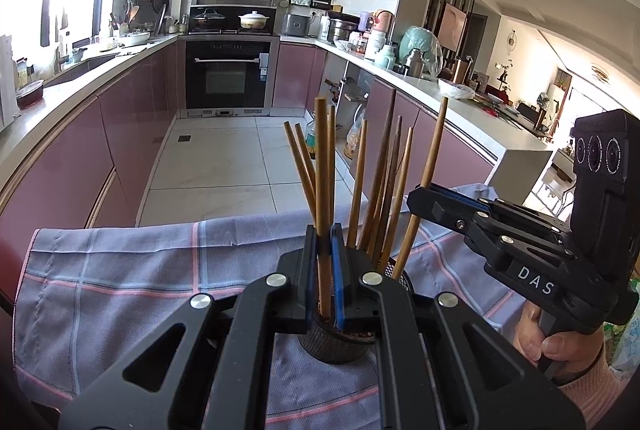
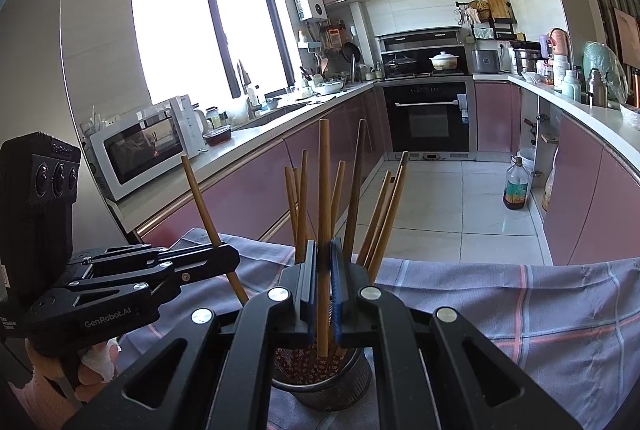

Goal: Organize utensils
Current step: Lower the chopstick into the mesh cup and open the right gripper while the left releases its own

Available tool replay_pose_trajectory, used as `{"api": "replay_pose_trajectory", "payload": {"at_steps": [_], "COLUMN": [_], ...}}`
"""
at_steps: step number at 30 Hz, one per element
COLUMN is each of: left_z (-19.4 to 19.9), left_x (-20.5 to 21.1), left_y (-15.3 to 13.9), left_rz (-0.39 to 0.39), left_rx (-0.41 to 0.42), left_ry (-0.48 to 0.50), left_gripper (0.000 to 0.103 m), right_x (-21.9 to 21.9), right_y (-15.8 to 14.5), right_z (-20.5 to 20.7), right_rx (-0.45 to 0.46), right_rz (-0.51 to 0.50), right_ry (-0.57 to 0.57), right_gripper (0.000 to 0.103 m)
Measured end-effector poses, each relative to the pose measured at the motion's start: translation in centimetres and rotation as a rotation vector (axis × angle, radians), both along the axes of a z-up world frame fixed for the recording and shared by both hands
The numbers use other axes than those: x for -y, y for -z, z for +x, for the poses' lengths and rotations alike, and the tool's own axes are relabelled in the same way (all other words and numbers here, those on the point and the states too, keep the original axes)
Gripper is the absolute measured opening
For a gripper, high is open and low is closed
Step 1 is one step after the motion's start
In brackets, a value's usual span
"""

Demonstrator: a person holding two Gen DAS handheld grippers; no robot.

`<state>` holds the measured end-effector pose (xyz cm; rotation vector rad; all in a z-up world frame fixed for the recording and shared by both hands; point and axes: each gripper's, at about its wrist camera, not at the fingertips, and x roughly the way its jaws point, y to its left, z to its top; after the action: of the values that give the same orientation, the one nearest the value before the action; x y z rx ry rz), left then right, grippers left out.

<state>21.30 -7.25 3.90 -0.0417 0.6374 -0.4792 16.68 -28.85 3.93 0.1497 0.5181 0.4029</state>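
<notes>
Both grippers pinch chopsticks over the holder

The left gripper [image 1: 325, 262] fingers clamp one chopstick [image 1: 322, 166]; the right gripper [image 2: 324, 270] fingers clamp another chopstick [image 2: 324, 190], both upright in the mesh holder [image 2: 320, 396] on the checked cloth [image 1: 120, 270]. They look light, stiff and smooth, so grip mid-shaft, firmly.

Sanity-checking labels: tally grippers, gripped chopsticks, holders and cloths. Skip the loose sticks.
Hand-held grippers: 2 (left, right)
Gripped chopsticks: 2 ()
Mesh holder: 1
Checked cloth: 1
Total: 6
</notes>
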Motion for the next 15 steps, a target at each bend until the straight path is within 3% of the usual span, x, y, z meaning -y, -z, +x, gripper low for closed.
{"api": "replay_pose_trajectory", "payload": {"at_steps": [15], "left_z": [1.3], "left_x": [0.7], "left_y": [2.0], "left_rz": [0.013], "left_rx": [-0.026], "left_ry": [-0.003], "left_gripper": [0.008], "right_x": [0.2], "right_y": [0.7], "right_z": [0.5], "right_rx": [-0.015], "right_rz": [-0.001], "right_ry": [0.015], "right_gripper": [0.007]}}
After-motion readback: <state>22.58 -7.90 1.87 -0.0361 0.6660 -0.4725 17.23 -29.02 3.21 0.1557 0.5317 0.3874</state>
